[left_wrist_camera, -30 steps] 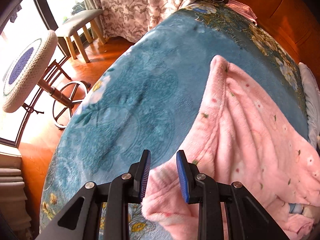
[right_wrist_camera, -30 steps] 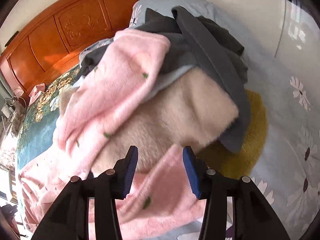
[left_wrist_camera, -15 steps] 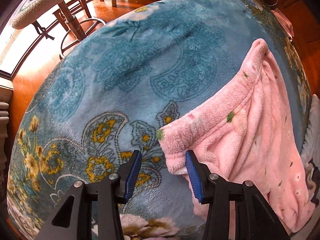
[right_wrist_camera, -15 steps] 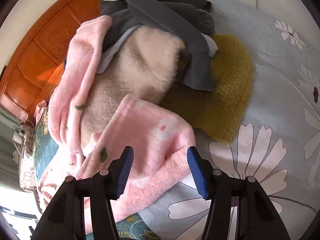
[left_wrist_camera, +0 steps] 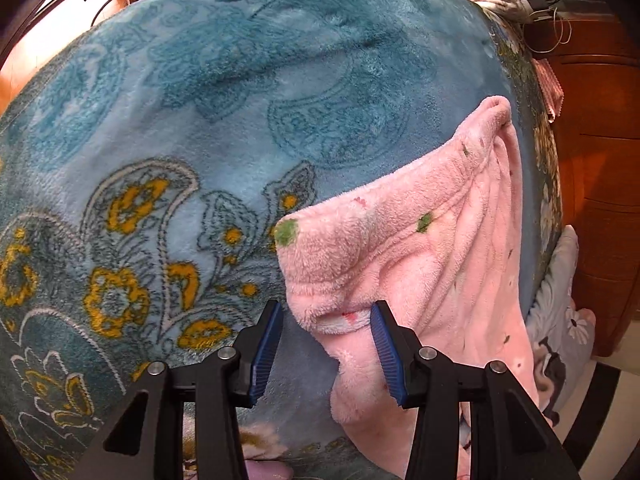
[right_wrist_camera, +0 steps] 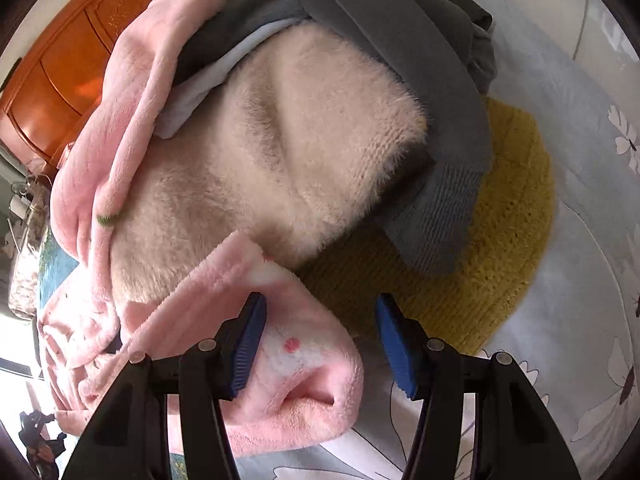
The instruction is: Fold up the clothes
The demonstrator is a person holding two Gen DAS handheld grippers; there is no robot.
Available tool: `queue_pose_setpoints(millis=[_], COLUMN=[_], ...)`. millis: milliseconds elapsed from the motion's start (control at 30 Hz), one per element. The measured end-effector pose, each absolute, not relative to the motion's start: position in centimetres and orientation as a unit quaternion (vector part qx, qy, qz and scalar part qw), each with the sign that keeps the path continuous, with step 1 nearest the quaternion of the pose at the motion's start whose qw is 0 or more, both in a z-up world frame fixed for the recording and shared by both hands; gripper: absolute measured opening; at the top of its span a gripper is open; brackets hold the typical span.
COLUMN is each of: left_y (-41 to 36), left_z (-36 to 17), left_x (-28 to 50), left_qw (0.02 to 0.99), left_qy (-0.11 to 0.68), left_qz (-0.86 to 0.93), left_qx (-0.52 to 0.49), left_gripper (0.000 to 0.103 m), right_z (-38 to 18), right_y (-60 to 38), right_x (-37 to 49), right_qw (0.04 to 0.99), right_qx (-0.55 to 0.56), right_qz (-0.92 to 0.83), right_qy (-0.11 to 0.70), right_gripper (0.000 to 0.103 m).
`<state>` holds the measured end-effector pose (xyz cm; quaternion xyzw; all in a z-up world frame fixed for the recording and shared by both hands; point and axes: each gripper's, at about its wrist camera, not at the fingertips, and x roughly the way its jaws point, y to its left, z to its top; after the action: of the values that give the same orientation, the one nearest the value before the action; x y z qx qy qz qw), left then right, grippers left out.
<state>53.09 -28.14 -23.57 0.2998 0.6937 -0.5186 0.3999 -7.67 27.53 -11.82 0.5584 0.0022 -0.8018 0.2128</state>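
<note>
Yellow knit (right_wrist_camera: 516, 240) — perhaps garment — mostly buried under clothes pile (right_wrist_camera: 288, 152).

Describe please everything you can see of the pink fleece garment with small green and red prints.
The pink fleece garment looks soft, plush and thick, with small green and red motifs and a white patch near one hem. It lies unfolded and rumpled across the teal patterned blanket, one rolled corner between the left gripper's open jaws. Its other end lies against the cream fluffy garment, and its corner sits between the right gripper's open jaws. Both grippers' jaws have just been opening.
</note>
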Motion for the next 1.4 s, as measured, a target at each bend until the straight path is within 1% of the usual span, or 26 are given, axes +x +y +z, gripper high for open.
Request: queue_pose_setpoints(millis=[33, 67, 100, 133, 167, 200, 233, 333, 400, 500, 567, 633, 700, 833, 900, 967, 1033, 1067, 1133, 1233, 1267, 1333, 1400], left_y=[-28.1, -28.1, -28.0, -28.0, -27.9, -27.9, -27.9, -27.9, -28.2, -28.6, -29.5, -29.9, -29.0, -28.4, -28.4, -28.5, -28.8, -29.0, -29.3, -29.3, -29.4, -29.4, -29.4], left_z=[-23.4, -23.2, -23.0, -22.8, -22.4, -22.1, -21.6, -19.7, -17.3, -13.0, -11.9, -13.6, -16.1, -19.2, -18.2, -16.3, -14.2, -13.1, -11.3, -9.9, -10.2, -10.9, -12.3], left_x=[52.9, 52.6, 52.4, 52.2, 52.1, 51.9, 51.8, 51.6, 52.2, 53.5, 54.1, 54.4, 55.4, 56.0, 56.1, 55.9, 55.5, 55.3, 54.3, 52.7, 52.4, 51.9, 52.2], left_qw=[0.404, 0.408, 0.409, 0.412, 0.418, 0.424, 0.431, 0.442, 0.43, 0.418, 0.429, 0.434, 0.435, 0.432, 0.425, 0.422, 0.418, 0.415, 0.414, 0.42, 0.421, 0.422, 0.417], left_qy=[0.689, 0.683, 0.678, 0.673, 0.664, 0.655, 0.644, 0.625, 0.626, 0.595, 0.562, 0.573, 0.601, 0.641, 0.641, 0.632, 0.623, 0.618, 0.598, 0.565, 0.562, 0.559, 0.576], left_qz=[-0.521, -0.524, -0.528, -0.533, -0.537, -0.542, -0.548, -0.567, -0.596, -0.658, -0.676, -0.657, -0.626, -0.587, -0.595, -0.608, -0.626, -0.636, -0.657, -0.675, -0.674, -0.671, -0.658], left_qx=[0.302, 0.305, 0.305, 0.306, 0.309, 0.313, 0.317, 0.304, 0.26, 0.197, 0.207, 0.226, 0.239, 0.242, 0.233, 0.229, 0.214, 0.202, 0.197, 0.221, 0.229, 0.245, 0.249], left_gripper=[0.047, 0.047, 0.044, 0.03, 0.026, 0.018, 0.011, 0.008, 0.008, 0.008, 0.008, 0.008, 0.008, 0.007, 0.007, 0.007, 0.006, 0.006, 0.006, 0.007, 0.007, 0.007, 0.007], right_z=[-11.9, -11.8, -11.8, -11.7, -11.6, -11.2, -10.5, -7.5, -4.1, 1.2, 3.9, 3.8, 2.2, -3.1, -5.0, -5.6, -4.8, -4.3, -2.1, 2.1, 3.2, 4.2, 3.4], right_y=[27.7, 27.6, 27.5, 27.4, 27.3, 27.1, 26.7, 25.8, 27.3, 30.7, 34.1, 35.5, 36.6, 40.6, 41.5, 41.7, 41.7, 41.3, 39.7, 38.2, 37.6, 36.4, 36.0], right_x=[-7.9, -7.7, -7.4, -7.1, -6.8, -6.2, -5.5, -3.2, -2.6, -1.6, -1.0, -0.5, -2.9, -1.7, -1.5, -1.8, -2.3, -2.4, -2.9, -2.9, -3.2, -3.4, -3.7], right_qw=[0.218, 0.22, 0.221, 0.223, 0.224, 0.225, 0.238, 0.274, 0.276, 0.268, 0.244, 0.224, 0.196, 0.148, 0.133, 0.116, 0.13, 0.145, 0.171, 0.204, 0.216, 0.217, 0.211], right_qx=[0.564, 0.568, 0.573, 0.578, 0.583, 0.584, 0.579, 0.554, 0.516, 0.449, 0.406, 0.409, 0.438, 0.491, 0.507, 0.516, 0.5, 0.486, 0.454, 0.411, 0.401, 0.402, 0.419], right_qz=[-0.797, -0.793, -0.789, -0.785, -0.781, -0.78, -0.78, -0.786, -0.81, -0.846, -0.868, -0.874, -0.866, -0.833, -0.82, -0.814, -0.808, -0.811, -0.832, -0.856, -0.859, -0.869, -0.865], right_qy=[-0.018, -0.02, -0.02, -0.02, -0.02, -0.012, -0.009, 0.004, -0.034, -0.104, -0.145, -0.138, -0.141, -0.21, -0.229, -0.241, -0.284, -0.292, -0.269, -0.24, -0.233, -0.192, -0.18], right_gripper=[0.058, 0.058, 0.05, 0.028, 0.015, 0.006, 0.005, 0.004, 0.004, 0.003, 0.003, 0.003, 0.003, 0.003, 0.003, 0.003, 0.003, 0.003, 0.0, 0.0, 0.0, 0.0, 0.0])
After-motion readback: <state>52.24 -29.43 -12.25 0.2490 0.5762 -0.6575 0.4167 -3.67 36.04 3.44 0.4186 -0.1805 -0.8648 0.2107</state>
